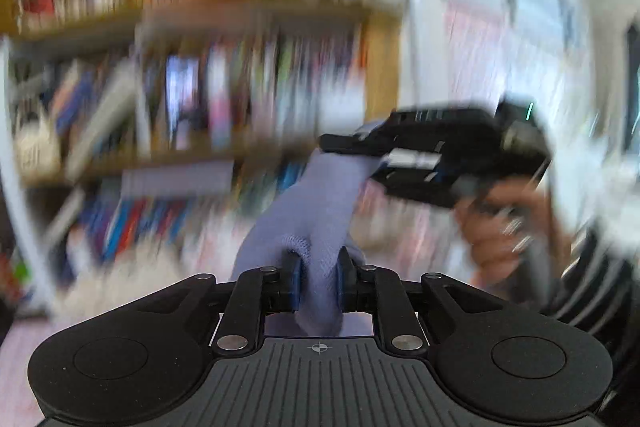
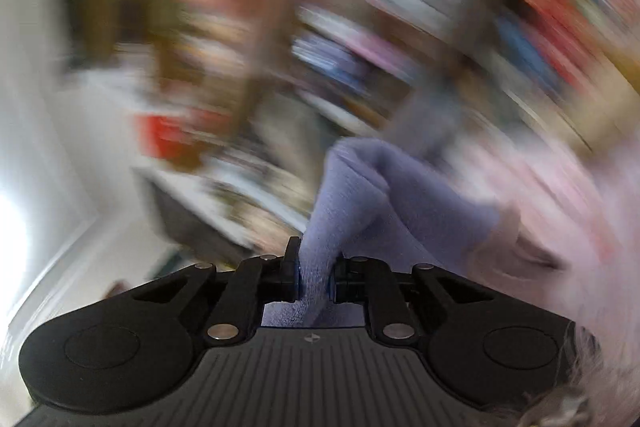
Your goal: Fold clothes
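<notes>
Cloth (image 1: 304, 195) hangs pinched between both grippers, left (image 1: 318, 279) and right (image 2: 314, 277), each clamped on a bunched edge; a jerk could tug it free.

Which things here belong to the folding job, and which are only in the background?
For the job:
- lilac cloth, clamped at both ends
- left gripper, shut on it
- right gripper, shut on it

Only in the background:
- bookshelf with books
- pink fabric, blurred
</notes>
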The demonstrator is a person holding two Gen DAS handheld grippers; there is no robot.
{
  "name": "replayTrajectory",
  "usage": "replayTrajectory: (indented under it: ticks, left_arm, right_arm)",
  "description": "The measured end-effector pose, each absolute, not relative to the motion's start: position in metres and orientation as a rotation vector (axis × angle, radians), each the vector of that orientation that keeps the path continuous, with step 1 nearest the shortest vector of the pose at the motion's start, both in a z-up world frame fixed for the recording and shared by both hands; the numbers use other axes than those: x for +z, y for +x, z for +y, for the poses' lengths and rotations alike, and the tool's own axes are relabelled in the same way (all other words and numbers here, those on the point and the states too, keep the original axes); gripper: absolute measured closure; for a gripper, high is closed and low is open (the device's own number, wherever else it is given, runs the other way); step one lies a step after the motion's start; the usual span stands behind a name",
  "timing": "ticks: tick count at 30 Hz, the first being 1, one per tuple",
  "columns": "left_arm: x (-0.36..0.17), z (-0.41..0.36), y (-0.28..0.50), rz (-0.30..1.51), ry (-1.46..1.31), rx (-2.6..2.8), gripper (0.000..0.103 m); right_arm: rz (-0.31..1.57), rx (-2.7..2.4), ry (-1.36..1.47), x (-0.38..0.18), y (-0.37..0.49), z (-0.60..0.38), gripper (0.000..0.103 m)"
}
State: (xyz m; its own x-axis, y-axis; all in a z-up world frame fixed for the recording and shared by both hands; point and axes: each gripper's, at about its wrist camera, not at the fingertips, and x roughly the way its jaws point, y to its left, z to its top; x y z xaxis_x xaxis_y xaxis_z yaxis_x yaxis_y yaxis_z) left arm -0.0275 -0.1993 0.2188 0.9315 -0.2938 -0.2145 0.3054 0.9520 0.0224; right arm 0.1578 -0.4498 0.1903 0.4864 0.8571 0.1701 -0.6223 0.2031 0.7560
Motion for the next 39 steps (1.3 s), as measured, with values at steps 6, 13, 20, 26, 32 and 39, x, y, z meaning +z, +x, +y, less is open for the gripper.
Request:
replayTrajectory:
  ticks: [6,13,20,26,32,39]
  left_arm:
    - [0.262,-0.138,-0.063,0.057,-0.166,-0.352,0.087]
    - [0.107,-0.062,-0.017,0.569,-0.247,-0.133,0.08]
    - [0.042,-0.018,-0.028,0.74,-0.263,0.041,0.072]
    - [0.054,-0.002,-0.044,0.713,-0.245,0.08,0.052]
    - [0.045,-0.015,-0.05,0.703,-0.198,0.064,0.031]
    - [0.019,-0.055,-0.028,0.791,-0.327,-0.05,0.031]
  right_arm:
    - [0.155,1.28,0.687,0.291,0.145,-0.408,0.091]
    - [0.749,1.039,0.497,0.166,0.175,-0.285,0.091]
    - [0.92,0.749,0.336,0.078,0.21,-0.197,0.091]
    - [0.935,0.793,0.247,0.053,0.248,-0.12,0.065]
    - [0.818,0.769,0.152,0.051,0.209,-0.156,0.046]
    - [0.898,0.633,0.072,0.017,0.135,-0.265,0.045]
